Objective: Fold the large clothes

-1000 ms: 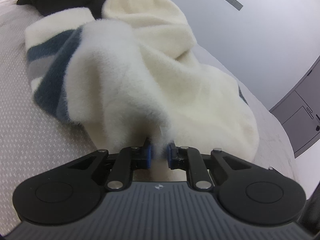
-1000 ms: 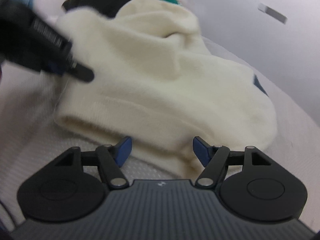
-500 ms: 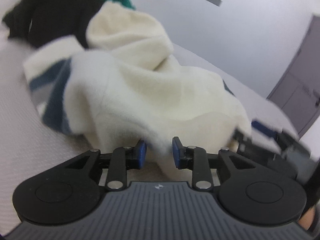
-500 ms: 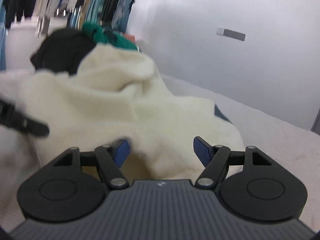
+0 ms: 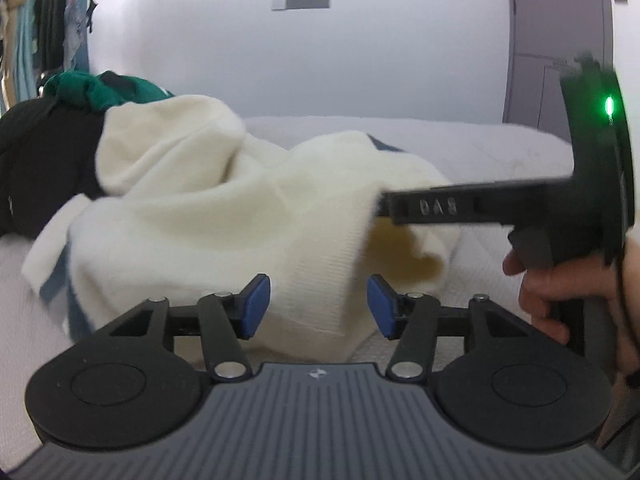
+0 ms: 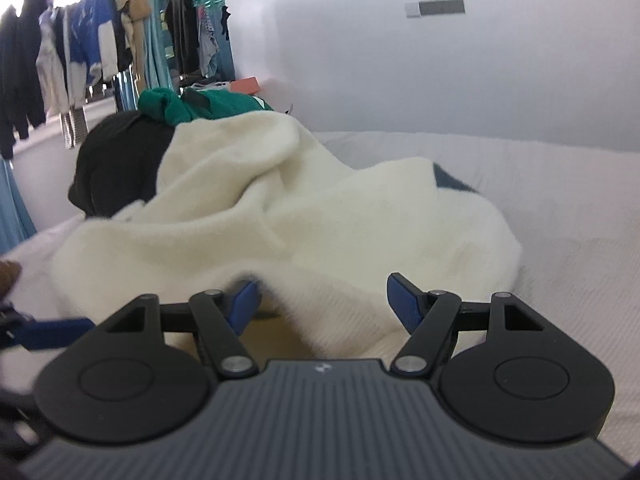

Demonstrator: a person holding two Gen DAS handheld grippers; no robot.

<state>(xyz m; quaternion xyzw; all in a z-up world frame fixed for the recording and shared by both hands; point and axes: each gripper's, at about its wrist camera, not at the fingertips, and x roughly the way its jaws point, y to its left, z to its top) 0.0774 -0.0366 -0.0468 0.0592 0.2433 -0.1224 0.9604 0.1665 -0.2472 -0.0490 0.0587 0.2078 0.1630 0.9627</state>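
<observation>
A cream sweater (image 5: 240,232) with blue and grey stripes lies bunched on the pale bed (image 5: 500,152). My left gripper (image 5: 318,300) is opening. The sweater's ribbed hem hangs between its blue pads, and neither pad presses on it. In the right wrist view my right gripper (image 6: 324,300) stands open low over the same sweater (image 6: 320,220), with the cream hem lying between its wide-set pads. In the left wrist view a hand (image 5: 560,292) holds the right gripper at the right, and one of its fingers (image 5: 460,208) reaches to the sweater's edge.
A black garment (image 6: 116,160) and a green one (image 6: 192,106) are piled behind the sweater. Several clothes hang on a rack (image 6: 80,52) at the far left. A white wall runs behind the bed (image 6: 560,240), with a grey door (image 5: 560,40) at the right.
The left jaws, shut on the sweater's edge a second ago, have parted. Both views rolled level and rose a little. The right gripper and its hand came into the left view.
</observation>
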